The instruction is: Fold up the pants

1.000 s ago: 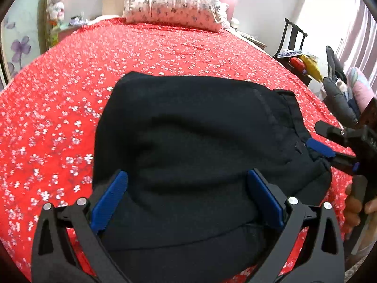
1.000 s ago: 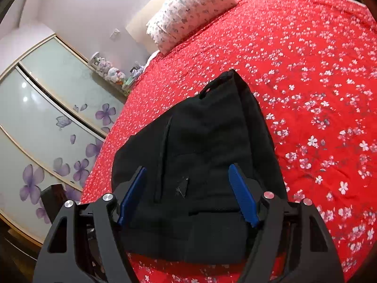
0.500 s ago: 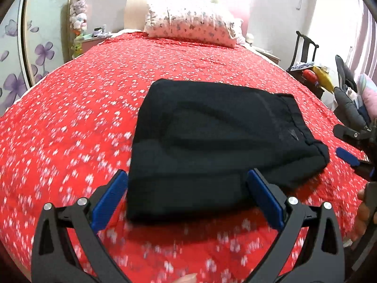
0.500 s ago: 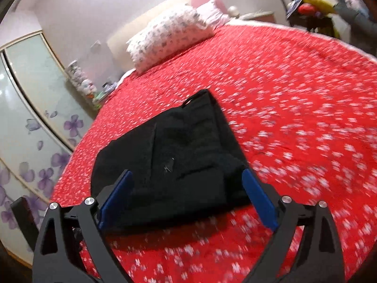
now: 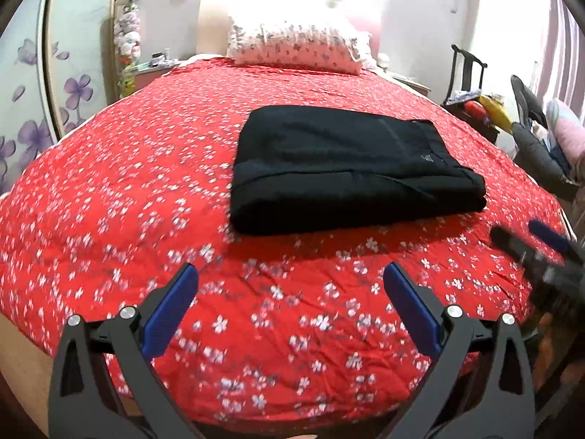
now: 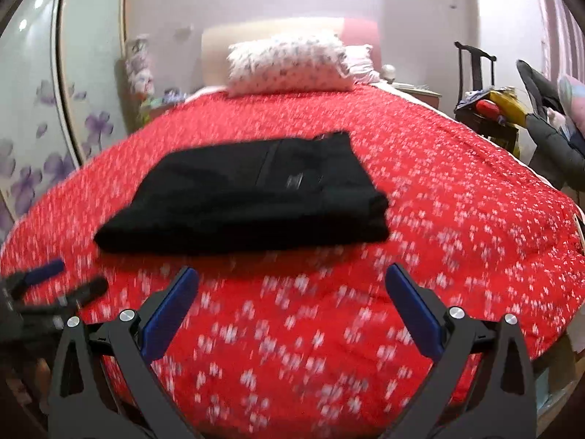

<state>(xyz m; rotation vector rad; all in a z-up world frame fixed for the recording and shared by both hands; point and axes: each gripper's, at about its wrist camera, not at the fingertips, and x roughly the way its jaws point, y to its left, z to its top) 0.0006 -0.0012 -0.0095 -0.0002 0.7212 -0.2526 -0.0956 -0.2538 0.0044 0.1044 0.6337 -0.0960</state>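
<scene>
The black pants (image 5: 347, 168) lie folded into a flat rectangular stack on the red flowered bedspread (image 5: 146, 190); they also show in the right wrist view (image 6: 248, 201). My left gripper (image 5: 290, 292) is open and empty, held back over the bed's near edge, well short of the pants. My right gripper (image 6: 292, 292) is open and empty too, also short of the pants. The right gripper shows blurred at the right edge of the left wrist view (image 5: 530, 241), and the left gripper shows at the left edge of the right wrist view (image 6: 55, 281).
A flowered pillow (image 5: 296, 49) lies at the head of the bed. A wardrobe with purple flower doors (image 5: 44, 102) stands on the left. A dark chair (image 5: 471, 84) and piled clothes (image 5: 541, 146) stand to the right of the bed.
Both grippers have pulled back from over the pants toward the bed's near edge and levelled out. The folded pants lie still on the bedspread.
</scene>
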